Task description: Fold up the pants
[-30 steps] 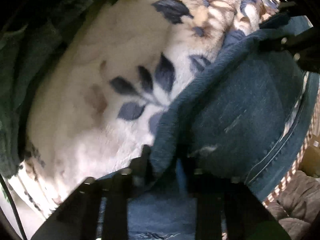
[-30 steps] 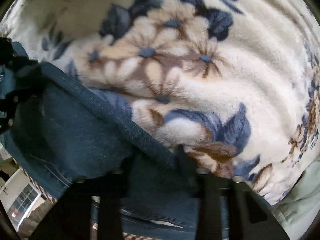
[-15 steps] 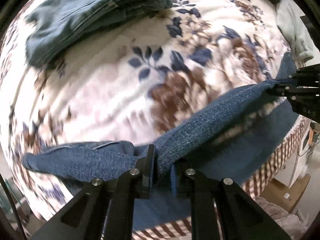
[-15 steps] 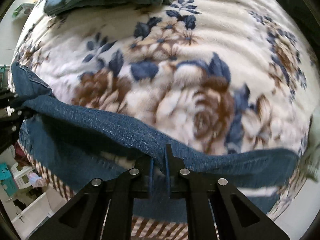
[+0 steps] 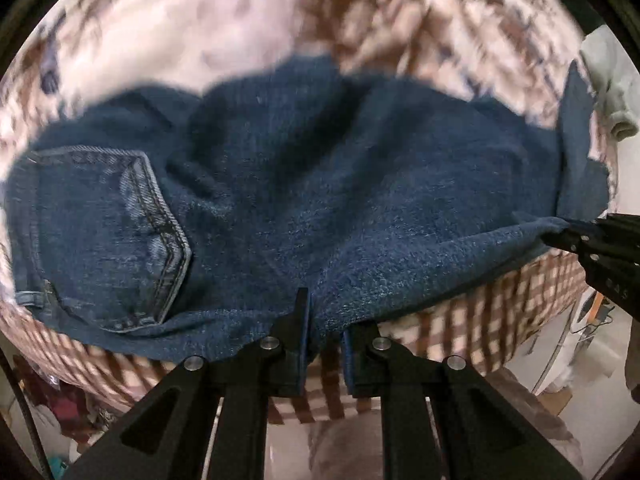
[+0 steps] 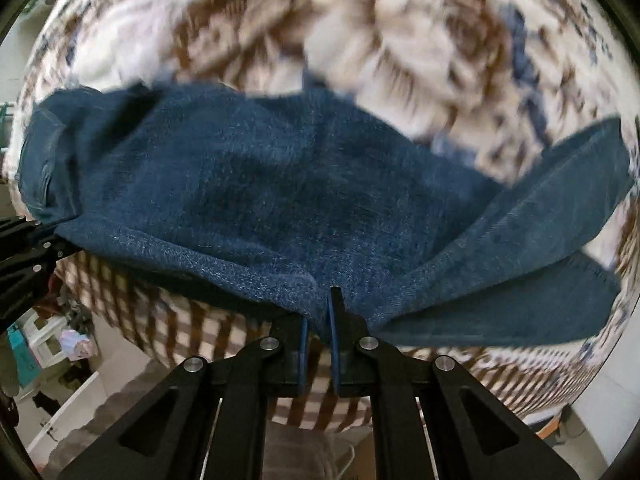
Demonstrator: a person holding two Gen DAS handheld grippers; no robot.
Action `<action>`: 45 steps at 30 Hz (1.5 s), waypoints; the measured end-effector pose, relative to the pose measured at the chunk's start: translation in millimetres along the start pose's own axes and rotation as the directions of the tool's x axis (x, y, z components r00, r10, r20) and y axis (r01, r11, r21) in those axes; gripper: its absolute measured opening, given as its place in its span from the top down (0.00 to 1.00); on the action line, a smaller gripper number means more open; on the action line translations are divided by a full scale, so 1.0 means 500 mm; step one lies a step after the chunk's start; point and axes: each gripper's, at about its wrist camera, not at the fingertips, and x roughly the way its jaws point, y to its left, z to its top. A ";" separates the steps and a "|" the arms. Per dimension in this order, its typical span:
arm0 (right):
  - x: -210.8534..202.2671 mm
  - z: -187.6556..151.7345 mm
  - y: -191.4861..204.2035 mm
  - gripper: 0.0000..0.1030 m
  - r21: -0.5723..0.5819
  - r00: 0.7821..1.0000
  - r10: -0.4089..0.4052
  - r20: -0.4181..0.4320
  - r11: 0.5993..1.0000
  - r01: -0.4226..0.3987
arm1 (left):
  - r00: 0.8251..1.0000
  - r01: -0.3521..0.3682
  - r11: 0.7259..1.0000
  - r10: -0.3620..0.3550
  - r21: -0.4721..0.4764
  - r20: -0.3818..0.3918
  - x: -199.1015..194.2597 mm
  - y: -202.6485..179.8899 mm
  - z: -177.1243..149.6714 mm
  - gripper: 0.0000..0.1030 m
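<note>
Dark blue jeans (image 5: 304,184) lie spread across the near edge of a bed, back pocket (image 5: 120,232) at the left in the left wrist view. My left gripper (image 5: 324,320) is shut on the near denim edge. My right gripper (image 6: 318,316) is shut on the same edge further right; the jeans (image 6: 256,184) fill its view and a leg end (image 6: 552,216) spreads to the right. Each gripper shows in the other's view, the right one (image 5: 576,236) and the left one (image 6: 44,244), both pinching denim.
A floral fleece blanket (image 6: 400,40) covers the bed behind the jeans. A checked sheet (image 5: 460,332) hangs over the bed's front side. A pale garment (image 5: 612,92) lies at the far right. Floor clutter (image 6: 60,344) shows below left.
Both grippers have pulled back toward the bed's front edge with the denim, and the jeans now lie spread flat on the blanket instead of hanging as a lifted band.
</note>
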 end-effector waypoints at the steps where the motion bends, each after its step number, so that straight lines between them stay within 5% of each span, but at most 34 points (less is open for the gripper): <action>1: 0.021 -0.010 0.002 0.90 0.005 1.000 -0.005 -0.006 1.000 0.005 | 1.000 -0.006 1.000 0.006 0.005 0.005 0.013 0.001 -0.004 0.89; 9: 0.074 -0.029 -0.033 0.81 0.091 0.997 0.080 -0.003 0.993 -0.079 | 0.991 -0.090 0.992 0.098 -0.090 0.095 -0.022 -0.027 -0.021 0.83; 10: 0.060 -0.035 -0.045 0.71 0.110 0.993 0.115 0.020 0.987 -0.116 | 0.986 -0.103 0.990 0.114 -0.098 0.121 -0.027 -0.036 -0.028 0.74; 12: 0.037 -0.052 -0.072 0.31 0.148 0.979 0.194 0.058 0.968 -0.201 | 0.979 -0.136 0.984 0.151 -0.111 0.140 -0.023 -0.058 -0.038 0.51; 13: 0.029 -0.062 -0.085 0.05 0.162 0.970 0.230 0.073 0.957 -0.240 | 0.976 -0.150 0.982 0.166 -0.118 0.138 -0.017 -0.066 -0.041 0.22; 14: 0.020 -0.072 -0.098 0.03 0.178 0.967 0.240 0.086 0.951 -0.252 | 0.976 -0.157 0.980 0.173 -0.125 0.134 -0.006 -0.077 -0.047 0.02; 18: 0.001 -0.115 -0.149 0.03 0.219 0.963 0.241 0.116 0.940 -0.262 | 0.970 -0.172 0.969 0.198 -0.179 0.141 0.002 -0.103 -0.076 0.02; 21: -0.031 -0.128 -0.230 0.03 0.304 0.973 0.162 0.167 0.930 -0.207 | 0.940 -0.220 0.939 0.277 -0.266 0.200 -0.032 -0.122 -0.104 0.02; 26: -0.072 -0.076 -0.428 0.03 0.520 0.969 -0.030 0.244 0.848 -0.105 | 0.882 -0.301 0.871 0.409 -0.389 0.233 -0.064 -0.136 -0.089 0.02; 31: -0.051 0.053 -0.578 0.07 0.647 0.962 -0.079 0.259 0.754 -0.112 | 0.882 -0.300 0.859 0.415 -0.414 0.222 -0.048 -0.126 -0.007 0.02; 34: -0.028 0.132 -0.607 0.08 0.626 0.968 -0.106 0.226 0.778 -0.061 | 0.869 -0.301 0.864 0.423 -0.404 0.257 -0.051 -0.153 0.035 0.02; 36: -0.003 0.150 -0.616 0.34 0.612 0.979 -0.112 0.173 0.790 -0.018 | 0.852 -0.300 0.877 0.423 -0.377 0.307 -0.061 -0.184 0.053 0.02; 38: -0.011 0.120 -0.633 0.60 0.631 0.970 -0.124 0.208 0.775 -0.036 | 0.837 -0.311 0.888 0.425 -0.339 0.346 -0.070 -0.216 0.068 0.02; 39: -0.024 0.090 -0.644 0.90 0.640 0.962 -0.101 0.255 0.763 -0.089 | 0.833 -0.310 0.895 0.418 -0.321 0.361 -0.074 -0.231 0.073 0.02; 40: -0.040 0.040 -0.658 0.93 0.654 0.946 -0.062 0.319 0.736 -0.172 | 0.833 -0.306 0.901 0.410 -0.308 0.372 -0.076 -0.244 0.076 0.02; 45: -0.070 -0.208 -0.713 0.93 0.737 0.902 -0.095 0.422 0.615 -0.280 | 0.852 -0.261 0.932 0.344 -0.250 0.395 -0.065 -0.314 0.074 0.02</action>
